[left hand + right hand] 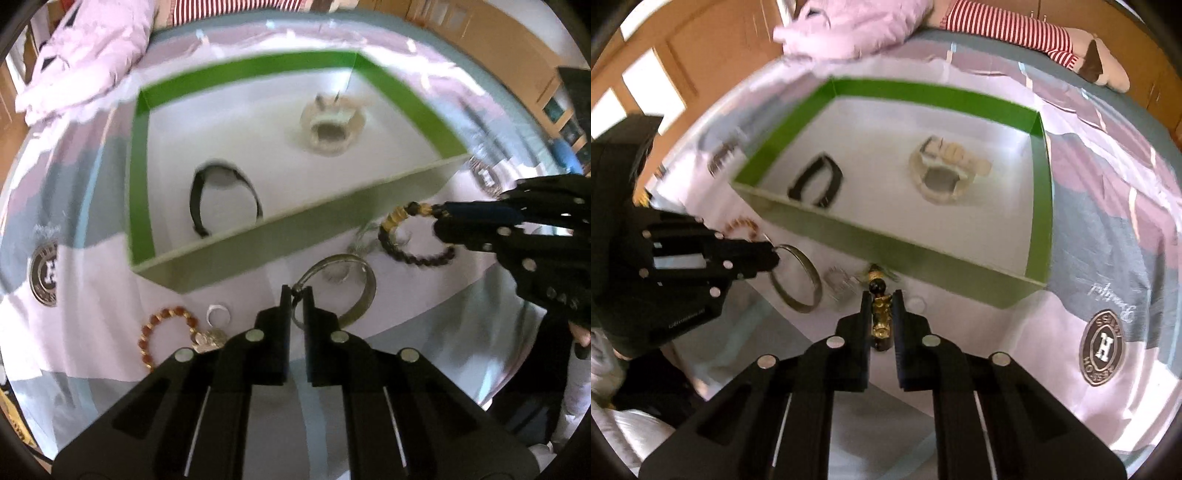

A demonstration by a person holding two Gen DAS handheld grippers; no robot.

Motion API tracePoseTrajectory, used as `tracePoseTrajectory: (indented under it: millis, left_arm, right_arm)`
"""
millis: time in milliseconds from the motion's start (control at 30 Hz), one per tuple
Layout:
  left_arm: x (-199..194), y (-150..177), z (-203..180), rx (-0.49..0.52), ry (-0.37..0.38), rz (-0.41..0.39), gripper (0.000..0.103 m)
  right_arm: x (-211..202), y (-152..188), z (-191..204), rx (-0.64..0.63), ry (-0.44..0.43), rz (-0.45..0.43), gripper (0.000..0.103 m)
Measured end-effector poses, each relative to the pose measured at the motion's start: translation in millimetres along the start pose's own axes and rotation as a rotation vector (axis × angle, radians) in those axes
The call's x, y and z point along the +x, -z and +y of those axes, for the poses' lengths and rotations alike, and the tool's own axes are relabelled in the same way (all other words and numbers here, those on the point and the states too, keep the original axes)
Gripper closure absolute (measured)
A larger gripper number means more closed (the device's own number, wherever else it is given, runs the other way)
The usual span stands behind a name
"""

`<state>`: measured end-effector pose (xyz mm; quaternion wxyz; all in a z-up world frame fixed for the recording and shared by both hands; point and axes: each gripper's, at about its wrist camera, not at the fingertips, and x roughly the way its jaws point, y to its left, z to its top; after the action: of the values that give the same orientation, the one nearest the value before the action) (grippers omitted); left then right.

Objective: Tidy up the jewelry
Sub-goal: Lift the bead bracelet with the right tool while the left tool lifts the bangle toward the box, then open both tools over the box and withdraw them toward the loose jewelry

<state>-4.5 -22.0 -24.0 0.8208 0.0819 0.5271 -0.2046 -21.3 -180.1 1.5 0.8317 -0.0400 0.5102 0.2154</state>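
A green-walled box with a white floor lies on a bedspread; inside are a black bangle and a pale beaded bracelet. My left gripper is shut on the rim of a silver metal bangle, just in front of the box's near wall. My right gripper is shut on a dark beaded bracelet with gold beads, to the right of the bangle.
On the bedspread lie a red-and-gold beaded bracelet, a small white ring and a clear piece of jewelry. A pink quilt and a striped stuffed toy sit behind the box.
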Motion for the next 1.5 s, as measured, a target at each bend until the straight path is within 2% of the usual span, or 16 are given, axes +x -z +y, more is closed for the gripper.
tracePoseTrajectory:
  millis: [100, 333, 433, 500, 600, 833, 1033, 1067, 1133, 1200, 1400, 1467, 1500]
  left_arm:
    - [-29.7, -8.5, 8.6, -0.004, 0.029, -0.073, 0.098]
    - [-61.3, -21.1, 28.5, -0.073, 0.042, -0.205, 0.098]
    - [-69.3, -33.4, 40.1, -0.125, 0.033, -0.246, 0.097]
    - [-68.4, -40.7, 46.0, -0.161, 0.025, -0.256, 0.097]
    - [-53.5, -50.3, 56.5, -0.193, -0.027, -0.241, 0.097]
    - [-4.8, -51.7, 68.5, -0.22, -0.118, -0.117, 0.097]
    - [-0.6, -49.8, 66.4, -0.208, -0.12, -0.101, 0.097]
    - [-1.4, -49.4, 65.8, -0.21, -0.119, -0.1, 0.097]
    - [-2.4, -48.7, 66.1, -0.212, -0.113, -0.099, 0.096]
    - [-4.9, -48.4, 65.4, -0.214, -0.125, -0.106, 0.096]
    - [-16.0, -46.3, 65.2, -0.211, -0.112, -0.127, 0.095]
    - [-24.6, -42.2, 61.7, -0.199, -0.091, -0.131, 0.089]
    - [-28.6, -39.8, 59.5, -0.192, -0.083, -0.131, 0.082]
  right_arm:
    - [-15.8, 6.0, -13.6, 0.039, -0.071, -0.066, 0.092]
    - [-44.5, -10.4, -21.3, 0.093, -0.205, -0.233, 0.092]
    - [-48.9, -17.8, -25.6, 0.135, -0.216, -0.313, 0.092]
    - [-46.6, -23.9, -30.5, 0.163, -0.179, -0.342, 0.092]
    - [-30.0, -31.7, -33.4, 0.175, -0.071, -0.323, 0.092]
    - [6.2, -37.3, -34.7, 0.173, 0.104, -0.263, 0.092]
    - [18.9, -35.4, -43.3, 0.198, 0.15, -0.226, 0.092]
    - [18.3, -35.6, -44.5, 0.204, 0.151, -0.219, 0.09]
    - [14.4, -35.3, -47.1, 0.22, 0.135, -0.225, 0.079]
    - [8.4, -35.1, -48.5, 0.238, 0.126, -0.242, 0.072]
    - [-7.0, -29.9, -47.4, 0.246, 0.047, -0.261, 0.072]
    - [-12.6, -25.0, -40.0, 0.222, -0.017, -0.25, 0.071]
    - [-14.1, -22.9, -36.0, 0.213, -0.04, -0.245, 0.071]
